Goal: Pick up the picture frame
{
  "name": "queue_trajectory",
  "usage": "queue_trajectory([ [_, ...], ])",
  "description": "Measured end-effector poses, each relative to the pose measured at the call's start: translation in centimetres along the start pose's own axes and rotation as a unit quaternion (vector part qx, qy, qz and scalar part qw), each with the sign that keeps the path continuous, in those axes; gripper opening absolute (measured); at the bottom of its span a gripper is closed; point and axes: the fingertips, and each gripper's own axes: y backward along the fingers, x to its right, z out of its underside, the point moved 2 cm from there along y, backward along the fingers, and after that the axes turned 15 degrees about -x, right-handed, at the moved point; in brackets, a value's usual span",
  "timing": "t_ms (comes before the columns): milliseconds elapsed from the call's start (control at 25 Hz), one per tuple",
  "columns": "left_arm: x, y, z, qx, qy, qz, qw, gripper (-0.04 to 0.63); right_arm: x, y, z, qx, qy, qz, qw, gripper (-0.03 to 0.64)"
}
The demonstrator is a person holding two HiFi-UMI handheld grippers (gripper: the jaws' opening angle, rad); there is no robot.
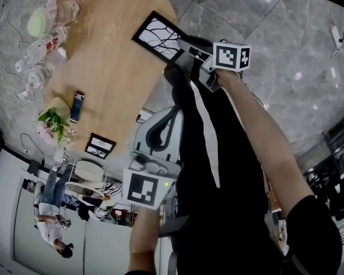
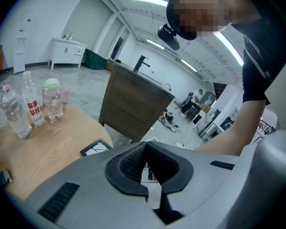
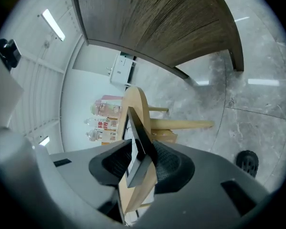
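Observation:
The picture frame (image 1: 159,36), black-edged with a white branch drawing, lies at the far edge of the round wooden table (image 1: 112,79). My right gripper (image 1: 186,46) is at the frame's right corner. In the right gripper view the frame (image 3: 135,125) stands edge-on between the jaws of the right gripper (image 3: 139,144), and both pads press on it, with the table's rim just beneath. My left gripper (image 1: 173,109) hovers nearer to me beside the table edge, tips together and nothing in them. The left gripper view shows the left gripper (image 2: 146,146) shut, with the frame (image 2: 96,148) lying on the table beyond it.
Water bottles (image 1: 43,44) and a green-lidded jar (image 1: 39,22) stand at the table's far left. A small blue box (image 1: 77,105), a bunch of flowers (image 1: 54,122) and a second small frame (image 1: 100,145) sit nearer me. A dark wooden counter (image 2: 133,104) stands past the table.

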Motion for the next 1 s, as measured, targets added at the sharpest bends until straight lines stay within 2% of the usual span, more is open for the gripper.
queue_trajectory([
  [80,0.0,0.1,-0.1,0.001,0.0,-0.001,1.0,0.012,-0.1,0.2,0.1,0.003,-0.004,-0.006,1.0,0.106],
  [840,0.3,1.9,-1.0,0.021,-0.007,-0.007,0.9997,0.012,-4.0,1.1,0.9,0.001,-0.006,-0.079,0.997,0.072],
  [1000,0.7,2.7,-1.3,0.026,-0.01,-0.01,0.9996,0.012,-4.6,1.6,0.8,0.01,-0.023,-0.088,0.996,0.072],
])
